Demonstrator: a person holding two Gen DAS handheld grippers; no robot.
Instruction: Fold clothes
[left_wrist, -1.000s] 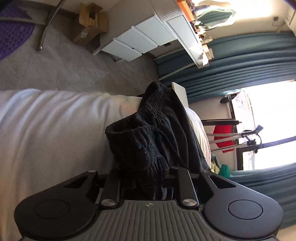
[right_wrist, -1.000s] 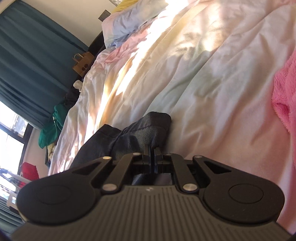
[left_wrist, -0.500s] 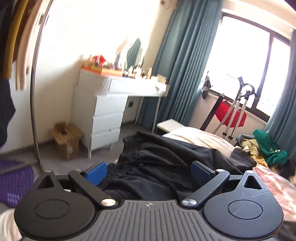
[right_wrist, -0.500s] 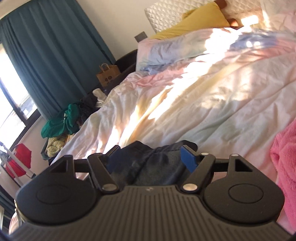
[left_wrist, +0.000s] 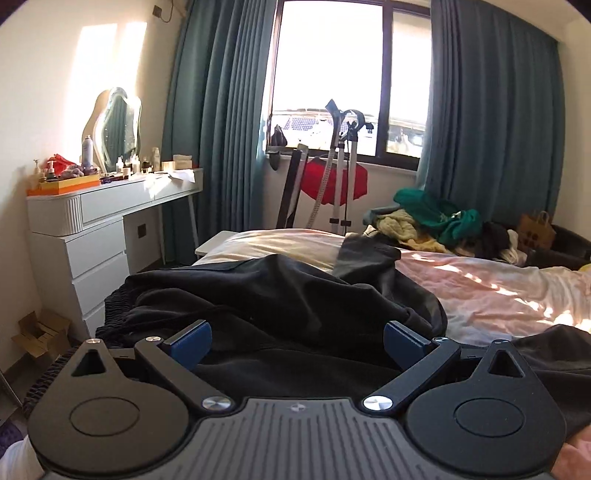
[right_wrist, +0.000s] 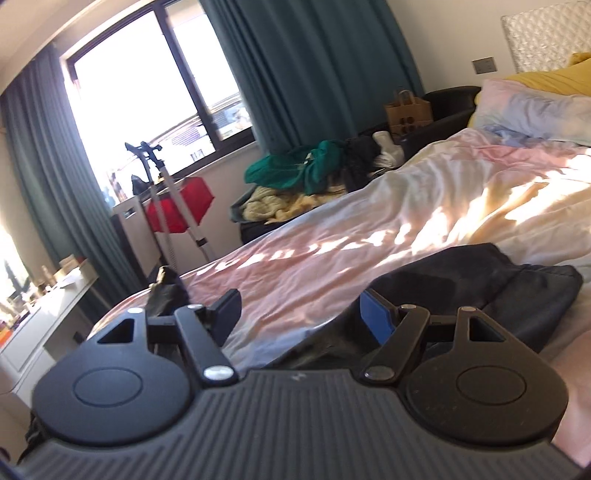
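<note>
A black garment (left_wrist: 280, 295) with an elastic waistband lies crumpled on the bed (left_wrist: 498, 291). In the left wrist view it spreads out just beyond and below my left gripper (left_wrist: 295, 341). That gripper is open wide, and its blue pads (left_wrist: 192, 341) press on nothing. In the right wrist view another part of the black garment (right_wrist: 480, 280) lies to the right, running under the right finger. My right gripper (right_wrist: 301, 312) is open above the pink and white bedsheet (right_wrist: 332, 258), holding nothing.
A white dresser (left_wrist: 96, 229) with bottles and a mirror stands on the left, a cardboard box (left_wrist: 37, 332) on the floor beside it. A stand with a red cloth (left_wrist: 340, 177) is at the window. A clothes pile (left_wrist: 424, 218) and a paper bag (left_wrist: 535, 229) lie beyond the bed. Pillows (right_wrist: 532, 107) sit at its head.
Both grippers were shut on the black garment and have let it go. Both rolled upright and pulled back and up, so the garment now lies loose on the bed.
</note>
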